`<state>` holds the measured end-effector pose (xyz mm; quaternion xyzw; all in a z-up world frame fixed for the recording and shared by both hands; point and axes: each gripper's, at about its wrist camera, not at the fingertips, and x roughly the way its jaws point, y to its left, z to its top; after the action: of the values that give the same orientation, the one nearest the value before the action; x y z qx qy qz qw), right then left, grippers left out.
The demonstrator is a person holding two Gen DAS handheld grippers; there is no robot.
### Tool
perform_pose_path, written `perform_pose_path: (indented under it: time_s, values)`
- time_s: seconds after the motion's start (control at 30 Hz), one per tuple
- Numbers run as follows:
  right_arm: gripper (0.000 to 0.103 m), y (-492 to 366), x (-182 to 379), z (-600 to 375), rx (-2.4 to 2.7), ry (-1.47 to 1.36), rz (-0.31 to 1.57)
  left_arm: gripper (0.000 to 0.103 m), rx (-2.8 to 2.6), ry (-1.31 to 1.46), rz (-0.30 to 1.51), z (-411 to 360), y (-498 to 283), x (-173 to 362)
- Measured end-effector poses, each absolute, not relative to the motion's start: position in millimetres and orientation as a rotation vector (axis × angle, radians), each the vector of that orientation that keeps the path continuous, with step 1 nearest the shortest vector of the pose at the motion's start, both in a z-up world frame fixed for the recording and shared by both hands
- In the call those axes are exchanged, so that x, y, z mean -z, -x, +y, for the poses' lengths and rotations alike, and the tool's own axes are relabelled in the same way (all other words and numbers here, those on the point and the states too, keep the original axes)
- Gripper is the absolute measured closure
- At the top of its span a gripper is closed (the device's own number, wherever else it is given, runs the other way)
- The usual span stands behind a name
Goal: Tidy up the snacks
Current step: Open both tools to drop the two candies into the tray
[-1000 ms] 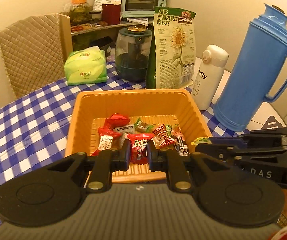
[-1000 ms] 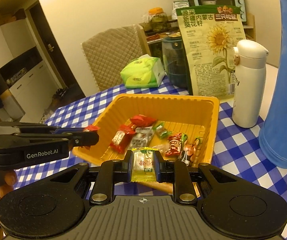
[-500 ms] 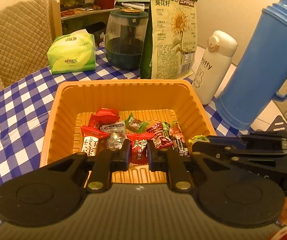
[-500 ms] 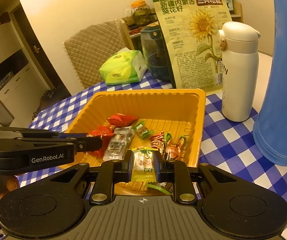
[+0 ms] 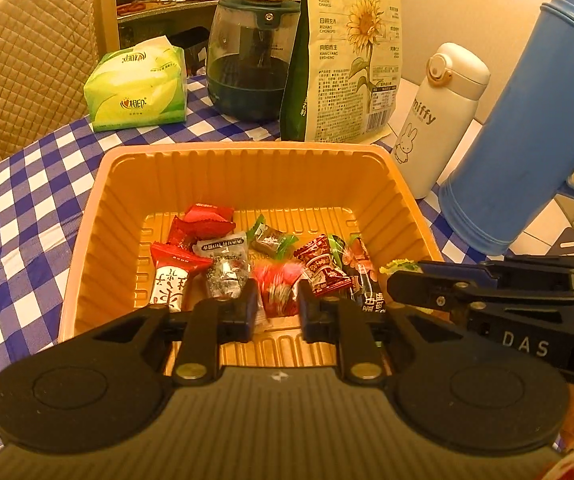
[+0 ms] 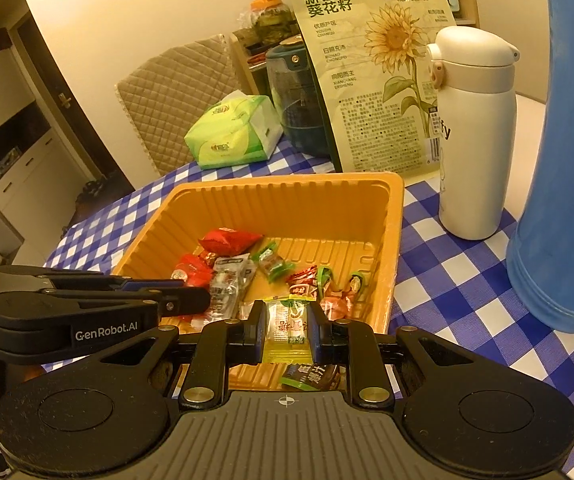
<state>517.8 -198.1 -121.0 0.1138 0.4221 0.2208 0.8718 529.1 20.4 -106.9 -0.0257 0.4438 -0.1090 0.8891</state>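
Note:
An orange plastic tray [image 5: 247,172] [image 6: 327,204] on the checked tablecloth holds several wrapped snacks. My left gripper [image 5: 275,306] hangs over the tray's near side; its fingers have parted and a red wrapped snack [image 5: 277,290], blurred, is between them, seemingly loose. My right gripper [image 6: 287,330] is shut on a yellow-green wrapped snack [image 6: 289,326] just above the tray's near edge. A green and dark wrapped snack [image 6: 313,376] lies under it. Each gripper shows from the side in the other's view.
Behind the tray stand a sunflower seed bag [image 5: 347,52], a dark glass jar [image 5: 251,56] and a green tissue pack [image 5: 139,88]. A white flask [image 5: 439,116] and a tall blue thermos [image 5: 535,128] stand right of the tray. A quilted chair [image 5: 27,64] is far left.
Both grippers moved forward and down over the tray. The left gripper's fingers have widened and the red snack now looks blurred between them. The right gripper still holds the yellow-green snack.

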Motion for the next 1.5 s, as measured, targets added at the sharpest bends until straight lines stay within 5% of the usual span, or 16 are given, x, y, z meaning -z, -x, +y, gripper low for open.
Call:
perform_pose_path:
  time_s: [1.17,1.2,1.27,1.3,1.5]
  values:
    - [0.080,-544,131,-167,-0.505,-0.254,0.908,0.067,0.096,0.063,0.910,66,-524,103]
    - [0.077,-543,130,-167,-0.501,-0.249,0.914,0.067,0.091,0.065,0.909,66,-523,102]
    - [0.045,-541,129,-168,-0.490,-0.246,0.914,0.066,0.083,0.067,0.903,67,-521,100]
    - [0.037,-539,128,-170,-0.483,-0.252,0.907,0.066,0.079,0.067,0.901,68,-520,99]
    - [0.025,-524,117,-183,-0.469,-0.284,0.892,0.060,0.045,0.051,0.876,68,-505,88]
